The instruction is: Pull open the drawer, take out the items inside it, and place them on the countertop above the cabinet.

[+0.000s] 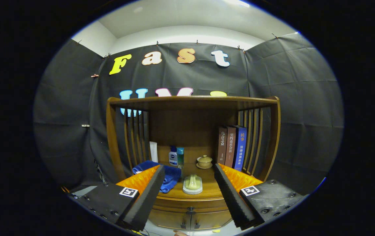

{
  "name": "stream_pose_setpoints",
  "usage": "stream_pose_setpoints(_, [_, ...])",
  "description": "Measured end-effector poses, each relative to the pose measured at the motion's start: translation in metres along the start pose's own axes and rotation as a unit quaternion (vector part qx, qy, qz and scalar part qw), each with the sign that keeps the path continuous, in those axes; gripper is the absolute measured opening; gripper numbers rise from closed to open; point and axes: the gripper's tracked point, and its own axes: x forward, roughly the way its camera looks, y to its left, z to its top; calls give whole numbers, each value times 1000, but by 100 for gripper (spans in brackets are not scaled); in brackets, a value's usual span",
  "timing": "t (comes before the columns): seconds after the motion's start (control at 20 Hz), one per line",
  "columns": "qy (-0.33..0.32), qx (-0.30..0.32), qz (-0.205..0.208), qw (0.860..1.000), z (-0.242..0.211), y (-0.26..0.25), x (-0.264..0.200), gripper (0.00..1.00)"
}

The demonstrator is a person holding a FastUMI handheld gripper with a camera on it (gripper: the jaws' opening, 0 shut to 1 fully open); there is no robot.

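The gripper [189, 186] is held with jaws released, grasping nothing. The closed drawer [190, 211] is seen below between them, under the desk [207, 193] carrying a towel [171, 175].

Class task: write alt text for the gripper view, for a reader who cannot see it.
The open gripper hangs empty before a wooden cabinet, its drawer closed. On the countertop sit a blue towel, a brush, bottles, a lidded cup and books.
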Motion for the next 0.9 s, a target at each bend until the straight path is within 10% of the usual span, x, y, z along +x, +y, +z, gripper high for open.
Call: stream_pose_setpoints(0.9, [1, 6, 4, 1000, 28, 7, -37, 98])
